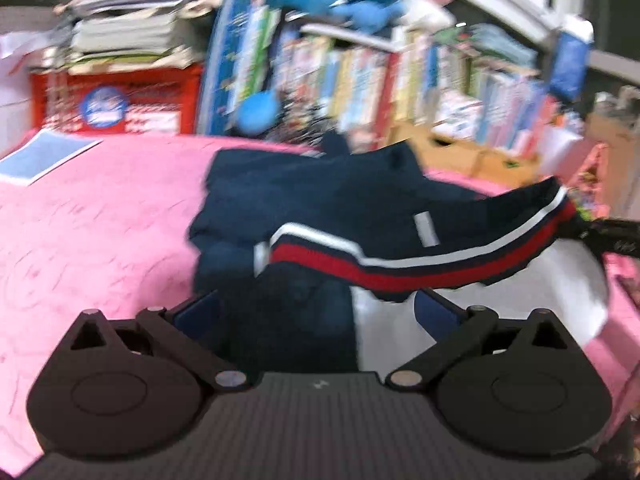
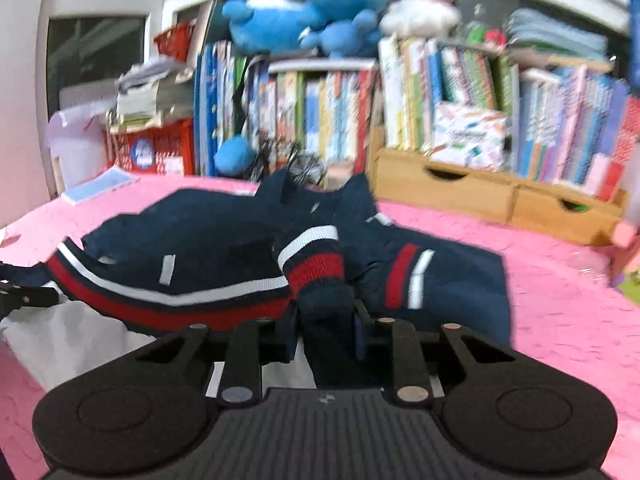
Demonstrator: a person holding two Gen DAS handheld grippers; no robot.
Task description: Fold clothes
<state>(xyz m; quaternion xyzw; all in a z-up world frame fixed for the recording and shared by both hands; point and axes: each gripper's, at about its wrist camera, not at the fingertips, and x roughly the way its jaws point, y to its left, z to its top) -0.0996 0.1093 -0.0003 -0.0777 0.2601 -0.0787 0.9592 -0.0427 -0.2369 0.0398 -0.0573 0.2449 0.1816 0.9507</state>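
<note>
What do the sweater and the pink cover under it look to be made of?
Sweater: looks like a soft knit, matte navy; the red and white bands show ribbing where the right gripper pinches them. Pink cover: seemingly soft matte fabric with a faint embossed or quilted pattern; blur leaves the fibre open.

Motion blur smears the book spines (image 1: pixel 360 76) beyond the left hand-held gripper (image 1: pixel 316 312); its fingertips vanish under the navy garment (image 1: pixel 304 184).

You see a navy jacket (image 2: pixel 224 240) with red and white stripes, white lining, on a pink cover (image 1: pixel 100 220).
</note>
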